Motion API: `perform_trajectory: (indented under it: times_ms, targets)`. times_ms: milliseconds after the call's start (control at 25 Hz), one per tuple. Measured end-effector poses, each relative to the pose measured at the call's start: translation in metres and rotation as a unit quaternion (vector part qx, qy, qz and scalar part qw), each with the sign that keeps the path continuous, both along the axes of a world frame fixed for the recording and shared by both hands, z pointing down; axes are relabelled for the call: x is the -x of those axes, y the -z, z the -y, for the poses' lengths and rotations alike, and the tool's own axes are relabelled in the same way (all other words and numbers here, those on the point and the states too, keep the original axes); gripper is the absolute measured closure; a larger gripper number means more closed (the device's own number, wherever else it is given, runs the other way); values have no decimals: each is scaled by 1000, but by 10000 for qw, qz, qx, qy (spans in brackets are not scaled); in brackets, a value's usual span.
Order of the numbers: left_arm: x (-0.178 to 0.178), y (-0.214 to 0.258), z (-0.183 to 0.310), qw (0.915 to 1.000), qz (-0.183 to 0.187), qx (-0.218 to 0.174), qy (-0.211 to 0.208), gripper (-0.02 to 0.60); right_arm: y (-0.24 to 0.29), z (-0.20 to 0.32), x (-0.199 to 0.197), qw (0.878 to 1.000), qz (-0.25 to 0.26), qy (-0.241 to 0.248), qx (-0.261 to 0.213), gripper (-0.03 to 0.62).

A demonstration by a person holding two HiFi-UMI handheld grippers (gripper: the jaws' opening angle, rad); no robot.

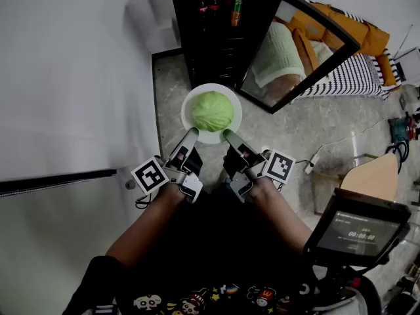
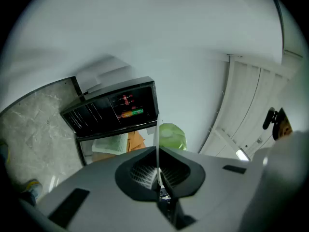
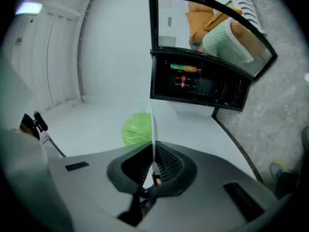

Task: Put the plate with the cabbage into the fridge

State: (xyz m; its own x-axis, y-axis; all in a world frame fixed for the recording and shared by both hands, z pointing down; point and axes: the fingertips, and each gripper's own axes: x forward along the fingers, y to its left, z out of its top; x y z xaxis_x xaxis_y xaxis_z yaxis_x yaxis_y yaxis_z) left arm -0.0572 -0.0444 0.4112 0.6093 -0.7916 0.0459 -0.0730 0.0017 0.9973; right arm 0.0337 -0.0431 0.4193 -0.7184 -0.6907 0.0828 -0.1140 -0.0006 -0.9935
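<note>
Fingers point(image 2: 144, 175) of the left gripper point(image 1: 191, 134) pinch the near left rim of the white plate point(image 1: 188, 104); the right gripper point(image 1: 228, 135) pinches the near right rim, the thin plate edge running between its fingers; a green cabbage point(image 1: 212, 111) sits in the plate's middle; the plate is held in the air above the floor point(image 1: 295, 136), just before the open black fridge point(image 1: 216, 44); its glass door point(image 1: 298, 48) stands out to the right; drinks point(image 1: 236, 10) stand inside.
</note>
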Motion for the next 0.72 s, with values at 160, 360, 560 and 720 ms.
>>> perform_trajectory:
  times_ms: [160,360,560,720]
  targets:
    - [3,-1,-1,10000,42,-32,28,566,0,2,2,10000,3,81,-56,572]
    - [3,-2,-1,10000,50,-23,48,566,0,3,2,10000,15,48,-13,572]
    - [4,-4,-2,10000,-1,27,75,566,-2,2,2,10000,-4,22,75,572]
    - [3,-7,-2,9999,-14,74,86,566,-6,2,2,9999,5,-21,171,572]
